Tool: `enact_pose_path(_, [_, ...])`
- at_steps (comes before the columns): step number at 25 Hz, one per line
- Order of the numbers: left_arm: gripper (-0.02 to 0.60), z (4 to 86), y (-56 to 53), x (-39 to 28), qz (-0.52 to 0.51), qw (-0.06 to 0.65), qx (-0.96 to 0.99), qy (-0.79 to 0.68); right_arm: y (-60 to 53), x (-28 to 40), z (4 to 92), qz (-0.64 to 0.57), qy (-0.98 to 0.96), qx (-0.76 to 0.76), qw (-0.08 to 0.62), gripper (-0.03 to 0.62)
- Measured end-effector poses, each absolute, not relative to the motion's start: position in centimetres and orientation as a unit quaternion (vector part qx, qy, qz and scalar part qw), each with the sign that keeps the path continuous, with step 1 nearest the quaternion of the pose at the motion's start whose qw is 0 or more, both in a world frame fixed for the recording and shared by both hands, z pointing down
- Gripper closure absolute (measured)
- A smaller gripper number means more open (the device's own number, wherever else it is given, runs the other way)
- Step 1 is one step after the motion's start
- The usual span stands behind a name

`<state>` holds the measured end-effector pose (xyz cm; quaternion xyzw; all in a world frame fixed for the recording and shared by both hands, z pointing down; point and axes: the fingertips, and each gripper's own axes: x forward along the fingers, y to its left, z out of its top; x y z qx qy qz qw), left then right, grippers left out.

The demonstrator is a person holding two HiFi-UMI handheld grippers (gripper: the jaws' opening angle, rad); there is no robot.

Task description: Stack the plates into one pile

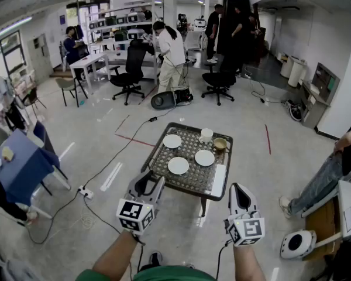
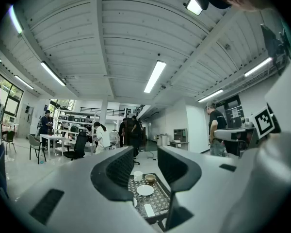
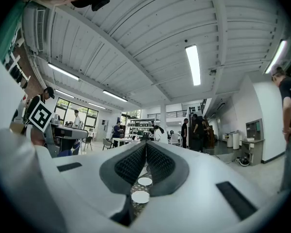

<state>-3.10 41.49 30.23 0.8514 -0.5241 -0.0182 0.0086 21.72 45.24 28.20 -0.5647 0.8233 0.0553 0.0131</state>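
Head view: square markers (image 1: 134,214), left hand-held gripper (image 1: 147,180)

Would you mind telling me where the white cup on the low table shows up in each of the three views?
Head view: white cup at the table's far edge, beside the brown bowl.
Left gripper view: the cup shows low centre, in the gap between the jaws.
Right gripper view: not visible.
Shared landmark: the patterned table.
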Motion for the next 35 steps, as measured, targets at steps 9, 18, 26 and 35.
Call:
enact_pose_path(9, [0.416,29.7,39.5,-7.4,-0.027,0.013,0.854,-0.519,43.8,17.9,27.3,0.057,0.817,-0.574,0.007,0.571])
enact_pose_path(18, [0.416,30.8,37.2,-15.1,-0.048,0.02,0.853,-0.52,42.1,13.6,28.0,0.04,0.793,-0.607,0.023,0.568])
enact_pose_path(26, [0.416,32.4,34.4,-18.9,-0.057,0.037,0.853,-0.518,40.4,12.0,28.6,0.03,0.774,-0.633,0.008,0.476])
enact_pose_path(35, [0.416,34.5,30.4,-18.4,-0.035,0.048,0.856,-0.513,35.3,11.9,30.8,0.007,0.776,-0.63,0.004,0.476])
